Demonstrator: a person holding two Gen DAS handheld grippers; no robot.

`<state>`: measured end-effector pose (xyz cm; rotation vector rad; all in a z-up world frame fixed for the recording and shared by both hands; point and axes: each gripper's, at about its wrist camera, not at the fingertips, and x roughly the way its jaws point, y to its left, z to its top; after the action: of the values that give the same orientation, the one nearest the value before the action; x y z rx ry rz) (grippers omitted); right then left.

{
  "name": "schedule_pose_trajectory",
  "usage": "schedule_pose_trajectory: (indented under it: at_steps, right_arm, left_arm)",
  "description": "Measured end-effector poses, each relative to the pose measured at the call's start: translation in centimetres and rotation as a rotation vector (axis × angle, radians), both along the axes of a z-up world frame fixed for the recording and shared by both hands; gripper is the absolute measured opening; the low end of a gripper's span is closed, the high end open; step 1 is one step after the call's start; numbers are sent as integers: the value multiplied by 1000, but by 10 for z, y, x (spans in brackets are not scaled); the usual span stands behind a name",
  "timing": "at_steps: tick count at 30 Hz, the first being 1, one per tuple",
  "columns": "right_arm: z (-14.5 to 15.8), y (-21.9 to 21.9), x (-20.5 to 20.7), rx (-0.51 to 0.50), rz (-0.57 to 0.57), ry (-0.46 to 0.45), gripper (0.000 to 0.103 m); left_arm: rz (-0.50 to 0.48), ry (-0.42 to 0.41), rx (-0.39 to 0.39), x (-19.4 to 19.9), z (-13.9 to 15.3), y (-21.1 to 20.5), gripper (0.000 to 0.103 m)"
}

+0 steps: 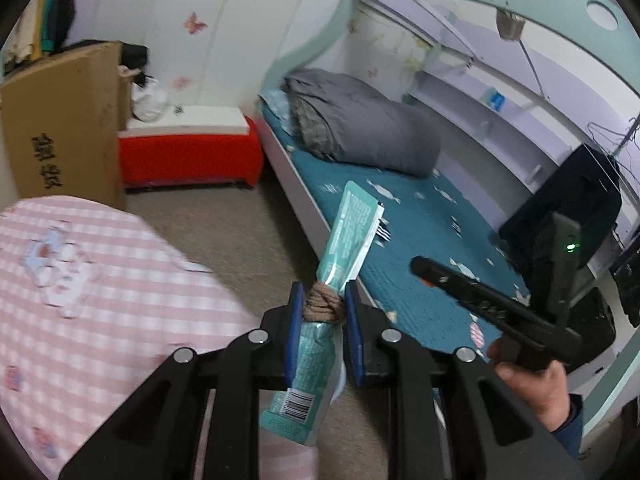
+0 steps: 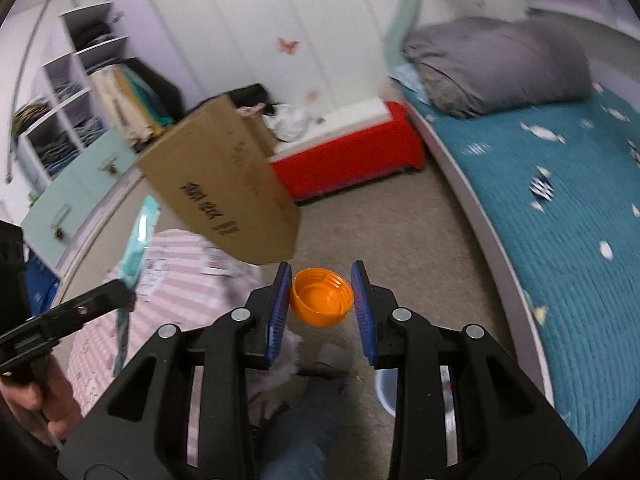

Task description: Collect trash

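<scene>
My left gripper (image 1: 321, 306) is shut on a long teal foil wrapper (image 1: 350, 236) together with a small brown knotted wad (image 1: 322, 304); the wrapper sticks up past the blue pads and hangs down below them. In the right wrist view the same wrapper (image 2: 140, 240) shows at the left, held by the left gripper (image 2: 120, 294). My right gripper (image 2: 322, 298) is shut on an orange plastic bottle cap (image 2: 322, 298), hollow side toward the camera, above the carpet. In the left wrist view the right gripper (image 1: 424, 270) appears side-on at the right, held by a hand (image 1: 536, 384).
A brown cardboard box (image 2: 224, 184) stands beside a red storage bench (image 2: 348, 156). A pink checked cushion (image 1: 100, 280) lies low left. A bed with a teal quilt (image 2: 560, 208) and grey duvet (image 1: 360, 124) runs along the right. Beige carpet (image 2: 400, 232) lies between.
</scene>
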<state>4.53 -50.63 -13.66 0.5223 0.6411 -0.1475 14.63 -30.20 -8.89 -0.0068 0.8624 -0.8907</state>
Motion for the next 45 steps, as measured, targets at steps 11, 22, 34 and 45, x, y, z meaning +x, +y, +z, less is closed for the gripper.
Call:
schedule_pose_trajectory:
  at_steps: [11,22,34,45]
  right_arm:
    - [-83,-63,-14,132,-108,141,31]
    - [-155,-96,0,276,-150,223,31]
    - [-213,-113,7,400,-211,323,88]
    - [-181,-108,-19,359,-243,282,96]
  left_arm:
    - [-35,158,133,-5,-82,-102,20]
    - [8,300,303,15,-175,-154,20]
    - [3,367,457,38,-219,-175,83]
    - [56,195,397,25,-150,-151,88]
